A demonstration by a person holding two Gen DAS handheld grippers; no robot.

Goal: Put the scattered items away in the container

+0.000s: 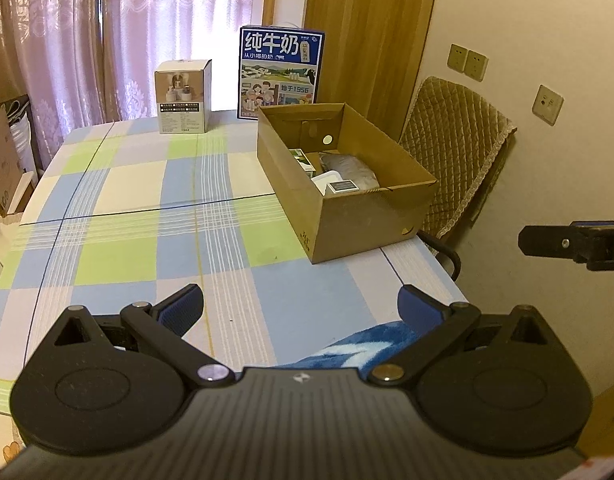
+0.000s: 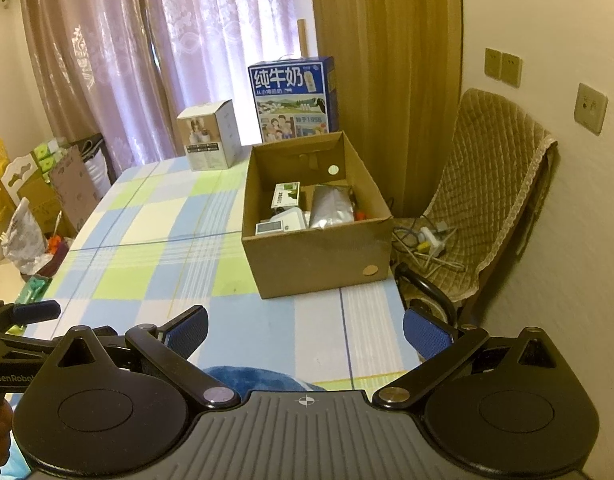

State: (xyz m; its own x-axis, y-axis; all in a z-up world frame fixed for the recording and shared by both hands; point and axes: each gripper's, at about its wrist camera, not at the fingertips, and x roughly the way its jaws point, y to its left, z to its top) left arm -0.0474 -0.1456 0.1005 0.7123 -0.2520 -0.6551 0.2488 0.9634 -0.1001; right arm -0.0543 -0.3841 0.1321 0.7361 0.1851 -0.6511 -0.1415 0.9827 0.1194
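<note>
- Cardboard box (image 1: 349,216), the container, sits open on the far right part of the checked tablecloth (image 1: 139,184), near the table's right edge; the milk carton pack (image 1: 281,70) stands just behind it and a small white product box (image 1: 183,98) well to its left.
- Inside the box lie a silver foil pouch (image 2: 331,208), a green-and-white packet (image 2: 286,195) and a small white device with a display (image 2: 271,227); a bit of orange shows at the right wall, too small to tell what it is.
- No loose item is visible on the cloth between the grippers and the box, so my judgement is that the tidying is at or near its end; the next move calls for a look over the table's edges for anything left, otherwise pulling back.
- Left gripper (image 1: 301,308) hangs over the near edge of the table, jaws spread wide, blue pads (image 1: 185,310) bare, pinching nothing and touching nothing.
- Right gripper (image 2: 305,330) is likewise spread wide and empty, beside the left one, aimed at the box.
- Blue fluffy fabric (image 1: 371,344) shows below the grippers, probably the person's clothing.
</note>
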